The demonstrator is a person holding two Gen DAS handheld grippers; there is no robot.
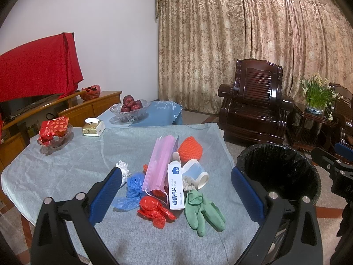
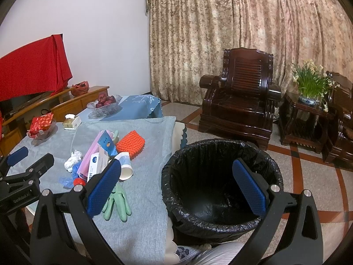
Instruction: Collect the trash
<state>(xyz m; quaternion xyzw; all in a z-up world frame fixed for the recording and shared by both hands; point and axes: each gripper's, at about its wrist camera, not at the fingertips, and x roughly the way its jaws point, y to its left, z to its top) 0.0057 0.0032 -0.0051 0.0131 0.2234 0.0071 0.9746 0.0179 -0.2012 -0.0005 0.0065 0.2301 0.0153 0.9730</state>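
Grey cloth over the table (image 1: 66, 165) is my whole workspace right now, with the trash heaped in the middle and the lined bin (image 2: 220, 176) standing on the floor just off the table's right edge. Both tongs are spread wide and holding nothing: the left gripper (image 1: 176, 190) hangs above the pile, the right gripper (image 2: 176, 183) straddles the gap between table edge and bin mouth. Going near to far under the left one: the green glove (image 1: 203, 209) and the red plastic bag (image 1: 154, 209) are closest, then the blue plastic bag (image 1: 132, 185) beside the left finger, the white alcohol-pad box (image 1: 175, 185), the paper cup (image 1: 196, 173), the pink mask pack (image 1: 158, 163), a white wad (image 1: 123, 167) and the orange sponge (image 1: 190, 151) at the back. My guess is the step is a first pick, so I'd come straight down on something loose at the near edge, probably the red bag or glove, and pinch it at the bunched part so nothing else drags along. Stuff further back, like the fruit bowl (image 1: 130, 110) and tissue box (image 1: 93, 128), I'd leave alone.
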